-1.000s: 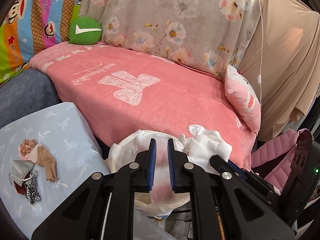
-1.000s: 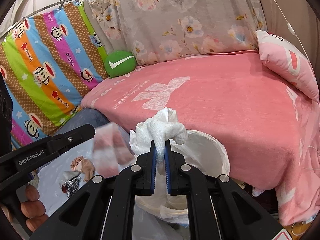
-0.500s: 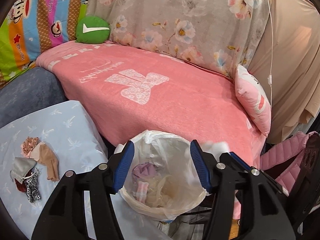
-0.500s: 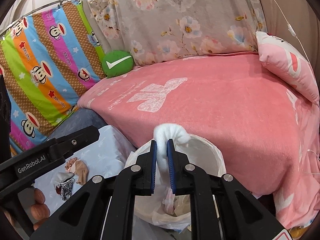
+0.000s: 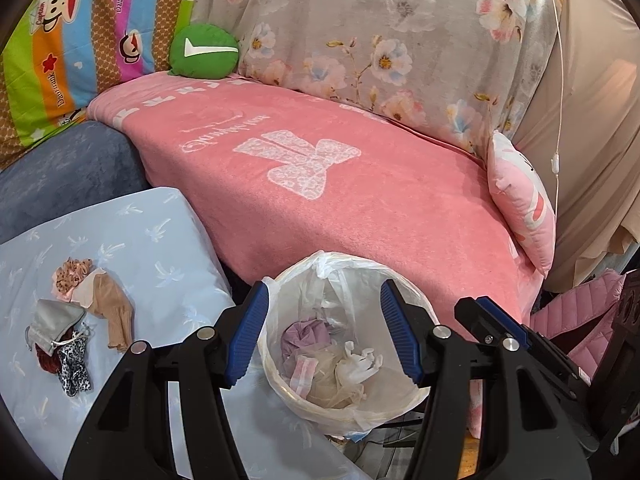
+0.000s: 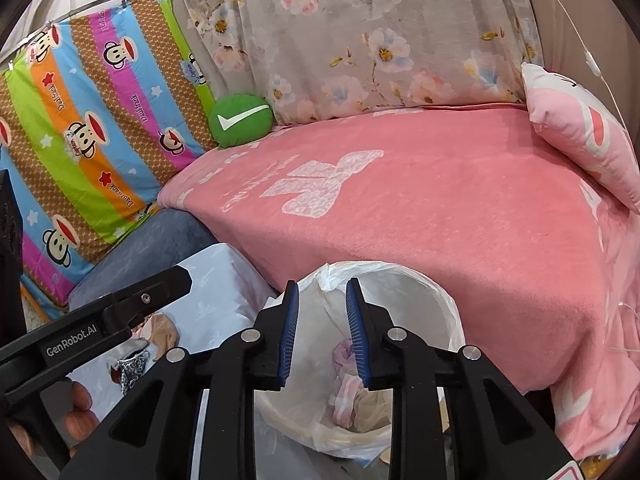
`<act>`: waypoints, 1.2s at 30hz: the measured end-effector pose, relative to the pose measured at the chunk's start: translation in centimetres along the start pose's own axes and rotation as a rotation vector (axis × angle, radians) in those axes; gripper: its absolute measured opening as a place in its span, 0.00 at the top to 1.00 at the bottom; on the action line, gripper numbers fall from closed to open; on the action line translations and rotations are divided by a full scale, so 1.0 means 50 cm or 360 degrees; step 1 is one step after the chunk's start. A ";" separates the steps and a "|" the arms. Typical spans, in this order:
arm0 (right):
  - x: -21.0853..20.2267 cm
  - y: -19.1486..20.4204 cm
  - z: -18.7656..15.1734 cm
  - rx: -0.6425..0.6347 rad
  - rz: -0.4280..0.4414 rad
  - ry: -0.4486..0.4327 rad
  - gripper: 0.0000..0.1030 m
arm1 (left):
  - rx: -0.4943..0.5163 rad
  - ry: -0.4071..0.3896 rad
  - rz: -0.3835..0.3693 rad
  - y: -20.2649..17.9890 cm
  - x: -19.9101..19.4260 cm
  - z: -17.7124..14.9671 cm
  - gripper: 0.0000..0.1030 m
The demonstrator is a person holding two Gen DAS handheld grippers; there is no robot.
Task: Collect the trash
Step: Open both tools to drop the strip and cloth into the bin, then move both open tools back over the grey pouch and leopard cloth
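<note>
Both tongs hang over the bin [image 5: 276,364], a round white pail lined with a clear bag [image 5: 348,276] whose rim stands just beside the front edge of the bed. The left tongs [image 5: 324,334] are spread wide and hold nothing, their blue pads [image 5: 250,330] framing the bin's mouth on either side. The right tongs [image 6: 322,334] stand parted more narrowly, also holding nothing, their pads [image 6: 290,332] above the near rim of the bin [image 6: 448,312]. Inside the bin lies the trash [image 5: 356,364]: a crumpled white tissue, a lilac wad [image 5: 302,330] beside it, a pink-and-white striped scrap [image 5: 300,374] and some thin yellowish film. From the right wrist view the pink scrap [image 6: 344,396] shows at the bin's bottom between the pads. A pink blanket [image 5: 360,208] covers the bed, with a green cushion [image 5: 204,52] at its far corner, a pink pillow [image 5: 524,208] at the right end, and a floral sheet [image 5: 380,32] hung behind. Left of the bin a pale blue cloth [image 5: 140,248] carries a small heap of clothes [image 5: 76,316]: tan stockings, a grey pouch and a leopard-print piece, well apart from the bin. A striped monkey-print sheet [image 6: 88,128] hangs at the far left. The left tool's black arm [image 6: 100,320] crosses the lower left of the right wrist view, with fingertips of the hand [image 6: 76,408] holding it below.
</note>
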State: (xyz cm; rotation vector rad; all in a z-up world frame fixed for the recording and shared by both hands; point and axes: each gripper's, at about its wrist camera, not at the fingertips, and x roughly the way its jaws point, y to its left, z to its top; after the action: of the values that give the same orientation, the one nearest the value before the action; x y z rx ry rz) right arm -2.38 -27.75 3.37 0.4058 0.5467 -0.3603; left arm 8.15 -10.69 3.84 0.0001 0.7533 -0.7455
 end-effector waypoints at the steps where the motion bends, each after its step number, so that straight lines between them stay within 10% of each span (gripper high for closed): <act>1: 0.000 0.003 0.000 -0.0004 0.0003 0.0003 0.75 | -0.0004 0.0000 0.0001 0.003 -0.001 -0.001 0.46; 36: 0.022 0.166 -0.064 -0.0209 0.0137 0.0116 0.67 | -0.0227 0.0007 0.0197 0.176 -0.048 -0.057 0.39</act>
State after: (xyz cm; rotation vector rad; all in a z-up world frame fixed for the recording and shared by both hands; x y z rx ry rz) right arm 0.73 -19.38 2.50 0.3156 0.6186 -0.2261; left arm 10.60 -1.94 0.96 -0.0801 0.8021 -0.5732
